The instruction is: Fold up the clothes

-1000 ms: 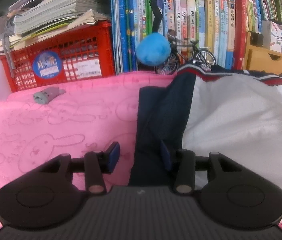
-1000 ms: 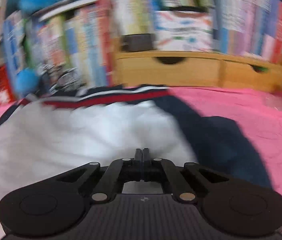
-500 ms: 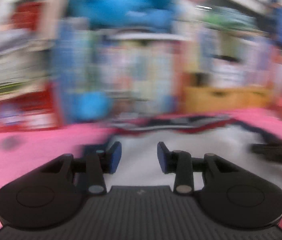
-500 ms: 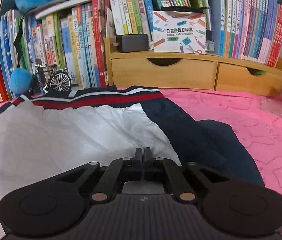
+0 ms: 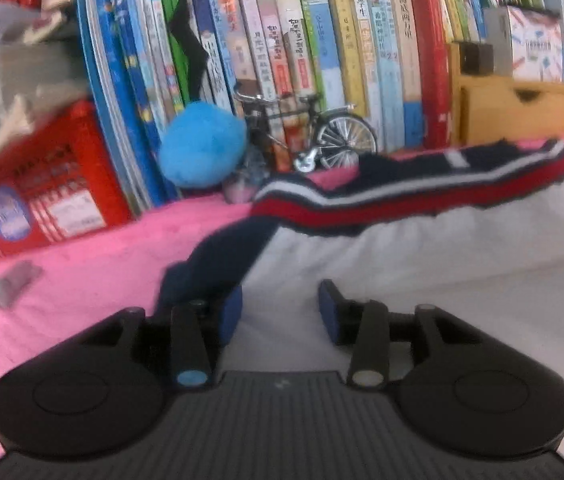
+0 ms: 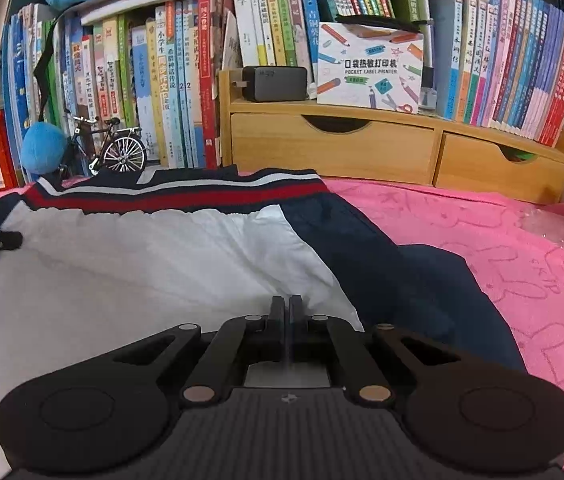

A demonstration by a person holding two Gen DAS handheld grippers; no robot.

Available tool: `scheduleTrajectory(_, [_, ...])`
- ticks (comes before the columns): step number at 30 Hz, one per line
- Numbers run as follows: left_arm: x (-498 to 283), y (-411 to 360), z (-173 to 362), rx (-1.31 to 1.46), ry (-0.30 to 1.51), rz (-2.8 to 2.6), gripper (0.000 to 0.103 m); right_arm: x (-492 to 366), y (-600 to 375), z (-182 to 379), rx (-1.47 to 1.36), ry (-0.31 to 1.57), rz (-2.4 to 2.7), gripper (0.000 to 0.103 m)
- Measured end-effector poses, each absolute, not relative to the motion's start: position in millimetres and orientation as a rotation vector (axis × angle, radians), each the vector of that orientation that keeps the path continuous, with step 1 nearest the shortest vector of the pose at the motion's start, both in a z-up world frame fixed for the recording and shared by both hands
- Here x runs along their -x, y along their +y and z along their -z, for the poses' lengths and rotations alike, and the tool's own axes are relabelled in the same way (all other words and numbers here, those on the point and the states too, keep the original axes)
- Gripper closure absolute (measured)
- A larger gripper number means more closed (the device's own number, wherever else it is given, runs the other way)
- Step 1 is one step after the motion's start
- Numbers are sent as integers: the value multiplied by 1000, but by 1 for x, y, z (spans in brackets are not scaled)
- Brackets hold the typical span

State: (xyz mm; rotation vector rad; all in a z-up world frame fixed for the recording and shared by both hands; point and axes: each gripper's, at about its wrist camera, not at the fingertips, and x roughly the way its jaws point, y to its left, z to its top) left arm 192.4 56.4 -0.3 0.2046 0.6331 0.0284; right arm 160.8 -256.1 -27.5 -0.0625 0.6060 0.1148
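Since the frame a second back, my left gripper (image 5: 279, 312) has slid off the navy sleeve and now sits over the white body of the white-and-navy jacket with the red-and-white striped knit band (image 5: 422, 256); its blue pads (image 5: 230, 312) are spreading a little, with nothing pinched between them, only white cloth below. The right-wrist view was smeared then and is sharp now. Right gripper (image 6: 286, 312) is clenched tight, tips together low centre of frame over the white panel; I can't tell if any fabric is caught. The jacket lies flat on the pink rabbit-print towel (image 6: 502, 248), striped band at the far edge, close to the row of upright books (image 6: 169, 80) and the small model bicycle (image 6: 109, 152). Bare pink towel lies to the right of the navy sleeve (image 6: 402, 272). The jacket's near hem is hidden under both gripper bodies. The left view is soft; the small grey object (image 5: 15, 284) at mid-left is unreadable. The red plastic crate (image 5: 37, 200) is cut off at the left edge.
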Motion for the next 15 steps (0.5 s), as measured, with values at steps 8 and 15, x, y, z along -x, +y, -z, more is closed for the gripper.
scheduleTrajectory(8, [-193, 70, 1, -114, 652, -1, 61, -148, -237, 10, 15, 546, -213, 77])
scheduleTrajectory(15, [-193, 67, 0, -141, 650, -10, 61, -186, -185, 7, -80, 624, -441, 71])
